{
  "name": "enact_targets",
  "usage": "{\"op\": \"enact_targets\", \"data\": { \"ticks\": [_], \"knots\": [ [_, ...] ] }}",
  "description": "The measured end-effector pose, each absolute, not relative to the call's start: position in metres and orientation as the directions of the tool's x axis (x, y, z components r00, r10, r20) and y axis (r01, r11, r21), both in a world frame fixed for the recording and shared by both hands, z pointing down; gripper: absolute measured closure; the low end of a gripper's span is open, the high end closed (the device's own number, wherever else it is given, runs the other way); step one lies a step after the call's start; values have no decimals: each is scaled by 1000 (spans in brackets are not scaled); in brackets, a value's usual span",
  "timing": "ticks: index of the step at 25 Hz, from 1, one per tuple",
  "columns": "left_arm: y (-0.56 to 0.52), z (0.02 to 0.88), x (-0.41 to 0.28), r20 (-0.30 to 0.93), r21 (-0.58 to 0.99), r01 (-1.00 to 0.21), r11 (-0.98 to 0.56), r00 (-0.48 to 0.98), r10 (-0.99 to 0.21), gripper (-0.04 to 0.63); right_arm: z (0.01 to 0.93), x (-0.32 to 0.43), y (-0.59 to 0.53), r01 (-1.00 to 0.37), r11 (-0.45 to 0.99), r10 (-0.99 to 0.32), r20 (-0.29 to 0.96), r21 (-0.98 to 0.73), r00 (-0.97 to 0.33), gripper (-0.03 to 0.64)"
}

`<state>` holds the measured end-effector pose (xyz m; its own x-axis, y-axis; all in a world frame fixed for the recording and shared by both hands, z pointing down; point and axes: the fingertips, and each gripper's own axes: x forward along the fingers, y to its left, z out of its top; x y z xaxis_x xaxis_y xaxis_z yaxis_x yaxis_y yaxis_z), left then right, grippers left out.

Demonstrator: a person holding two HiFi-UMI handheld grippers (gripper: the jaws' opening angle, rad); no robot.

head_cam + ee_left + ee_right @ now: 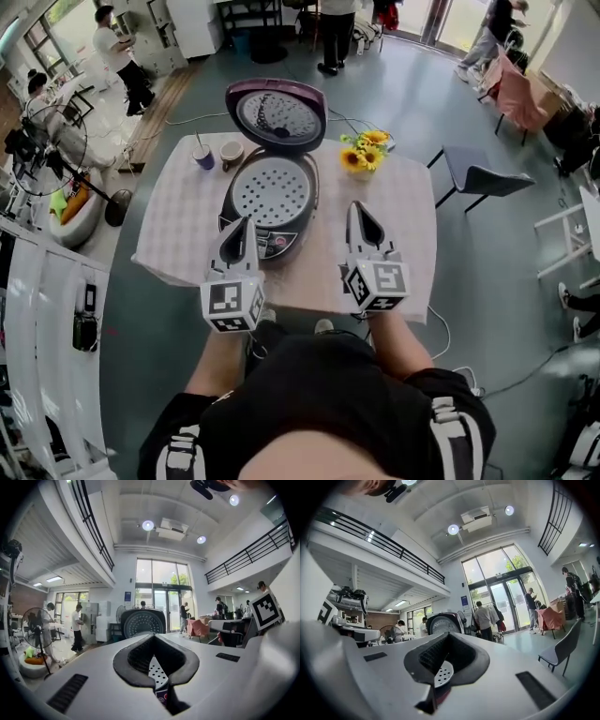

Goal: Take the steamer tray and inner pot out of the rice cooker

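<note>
The rice cooker [270, 204] stands open at mid-table, its lid [277, 114] raised at the back. A white perforated steamer tray [270, 190] sits in its top; the inner pot below is hidden. My left gripper [246, 223] hovers over the cooker's front control panel, shut with nothing in it. My right gripper [356, 208] is just right of the cooker, also shut and empty. Through the left gripper's [157, 670] closed jaws I glimpse the steamer tray [159, 674] and the lid [143, 622]. The right gripper [440, 670] view shows the steamer tray [442, 676] and lid [443, 623] too.
On a checked cloth [183, 216], a purple cup [204, 156] and a brown mug [232, 153] stand left of the lid; yellow sunflowers [364, 150] lie to its right. A chair [483, 176] is right of the table, a fan [56, 141] left. People move about at the back.
</note>
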<state>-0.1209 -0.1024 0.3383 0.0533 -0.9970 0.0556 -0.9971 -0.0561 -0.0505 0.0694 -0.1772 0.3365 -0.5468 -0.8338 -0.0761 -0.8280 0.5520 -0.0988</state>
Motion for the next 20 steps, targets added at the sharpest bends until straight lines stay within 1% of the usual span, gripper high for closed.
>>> {"op": "enact_targets", "data": {
  "ticks": [4,8,15,20],
  "knots": [
    [-127,334,-142,55,-104,-986,-130,125,-991,592,332,44,-189,-846,527,-849,-88,-87,-520,618],
    [-150,326,-174,43,-94,-978,-187,183,-982,592,332,18,-202,-875,476,-878,-90,-86,-470,618],
    [-178,337,-223,56,-81,-973,-215,211,-976,592,338,-17,-222,-904,422,-905,-93,-72,-415,618],
    [-190,347,-239,82,-80,-971,-226,219,-972,592,340,-27,-227,-911,408,-911,-93,-62,-402,618]
  ]
}}
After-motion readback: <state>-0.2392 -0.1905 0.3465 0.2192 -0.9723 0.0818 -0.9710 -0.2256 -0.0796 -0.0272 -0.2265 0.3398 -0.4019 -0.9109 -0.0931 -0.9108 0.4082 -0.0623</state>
